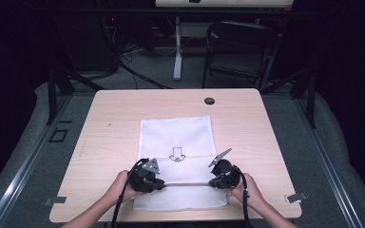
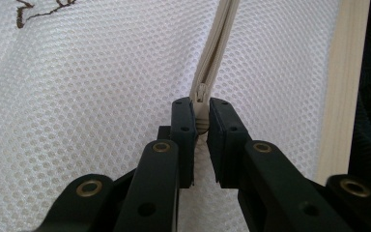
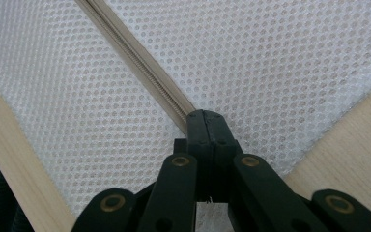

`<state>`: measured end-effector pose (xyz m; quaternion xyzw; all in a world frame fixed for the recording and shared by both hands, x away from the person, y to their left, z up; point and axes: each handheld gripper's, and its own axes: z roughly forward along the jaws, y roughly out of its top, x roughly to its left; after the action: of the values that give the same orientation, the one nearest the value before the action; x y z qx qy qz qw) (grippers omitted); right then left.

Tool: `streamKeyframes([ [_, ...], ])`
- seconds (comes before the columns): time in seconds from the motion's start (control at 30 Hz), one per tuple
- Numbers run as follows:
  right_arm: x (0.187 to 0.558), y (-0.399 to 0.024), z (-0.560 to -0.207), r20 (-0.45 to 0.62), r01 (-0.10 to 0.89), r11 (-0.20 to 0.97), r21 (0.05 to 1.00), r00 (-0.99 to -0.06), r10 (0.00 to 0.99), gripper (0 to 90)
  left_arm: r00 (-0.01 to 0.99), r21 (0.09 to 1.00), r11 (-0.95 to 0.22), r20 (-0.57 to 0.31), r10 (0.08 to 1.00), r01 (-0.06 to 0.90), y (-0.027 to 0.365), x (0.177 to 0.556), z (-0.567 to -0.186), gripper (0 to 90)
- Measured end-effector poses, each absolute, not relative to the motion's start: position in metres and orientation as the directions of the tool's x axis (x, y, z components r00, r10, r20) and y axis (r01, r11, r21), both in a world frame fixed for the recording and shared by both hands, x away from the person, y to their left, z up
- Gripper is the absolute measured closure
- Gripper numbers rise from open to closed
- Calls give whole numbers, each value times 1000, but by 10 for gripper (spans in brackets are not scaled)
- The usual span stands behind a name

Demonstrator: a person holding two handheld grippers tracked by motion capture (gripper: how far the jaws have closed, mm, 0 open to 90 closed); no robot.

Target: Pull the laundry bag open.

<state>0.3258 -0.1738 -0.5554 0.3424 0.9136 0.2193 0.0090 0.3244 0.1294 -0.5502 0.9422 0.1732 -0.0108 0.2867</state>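
White mesh bag [image 1: 176, 142] lies flat on the wooden table [image 1: 109, 118], in the lower middle of the high view, with a small arrow mark [image 1: 176, 154] printed near its centre. Its beige zipper [image 1: 186, 183] runs across the lower part of the bag between the two tools. At lower left of that view the left gripper [image 1: 161, 183] is clamped on the zipper slider [image 2: 201, 94]; in the left gripper view the jaws pinch it at the frame's middle, the zipper tape running up and away. At lower right the right gripper [image 1: 212, 182] is pressed together on the zipper's end [image 3: 186, 112], its jaws meeting at the centre of the right gripper view.
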Motion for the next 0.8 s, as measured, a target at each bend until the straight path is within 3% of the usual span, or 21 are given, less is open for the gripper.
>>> streamKeyframes([
  [0.57,325,-177,-555,138,630,669,395,-760,635,900,942,534,-779,-125,310,328,137,321,-552,815],
  [0.8,326,-183,-553,140,639,674,371,-756,640,900,928,519,-774,-130,348,363,153,321,-555,815],
])
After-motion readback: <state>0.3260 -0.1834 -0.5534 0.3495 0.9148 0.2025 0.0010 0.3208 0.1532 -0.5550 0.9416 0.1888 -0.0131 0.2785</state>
